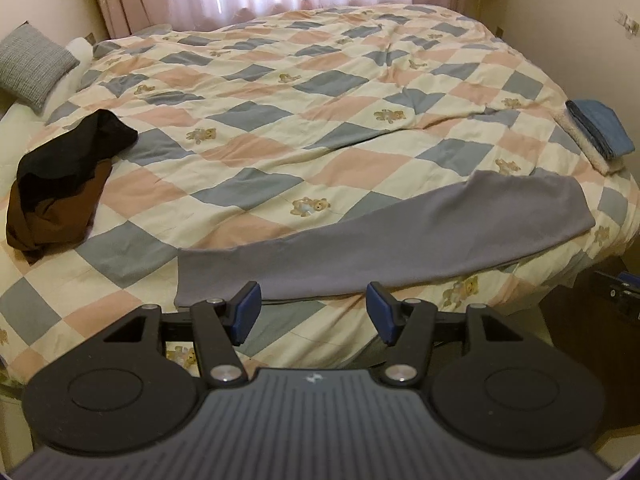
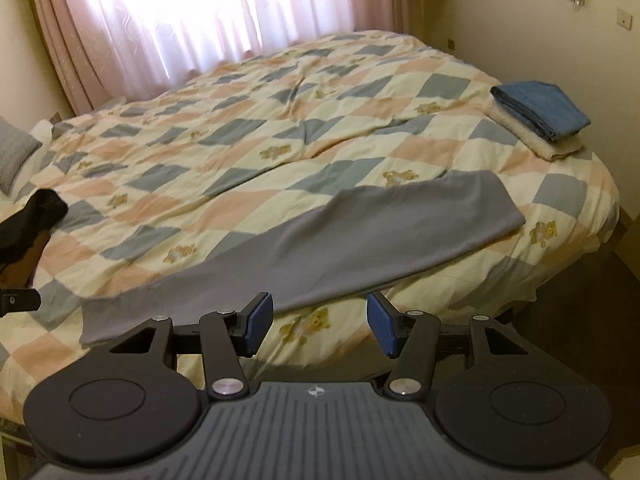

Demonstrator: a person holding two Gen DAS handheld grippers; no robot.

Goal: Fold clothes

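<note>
A grey garment (image 1: 400, 236) lies flat as a long folded strip across the near part of the bed; it also shows in the right wrist view (image 2: 320, 244). My left gripper (image 1: 312, 312) is open and empty, just in front of the strip's near edge. My right gripper (image 2: 320, 322) is open and empty, also just short of that edge. A heap of black and brown clothes (image 1: 64, 184) lies at the bed's left side, partly visible in the right wrist view (image 2: 28, 216).
A checked quilt with bears (image 1: 320, 92) covers the bed. A folded blue garment on a folded cream one (image 2: 540, 116) sits at the right edge, also in the left wrist view (image 1: 600, 132). A grey pillow (image 1: 32, 64) lies far left. Pink curtains (image 2: 200, 20) hang behind.
</note>
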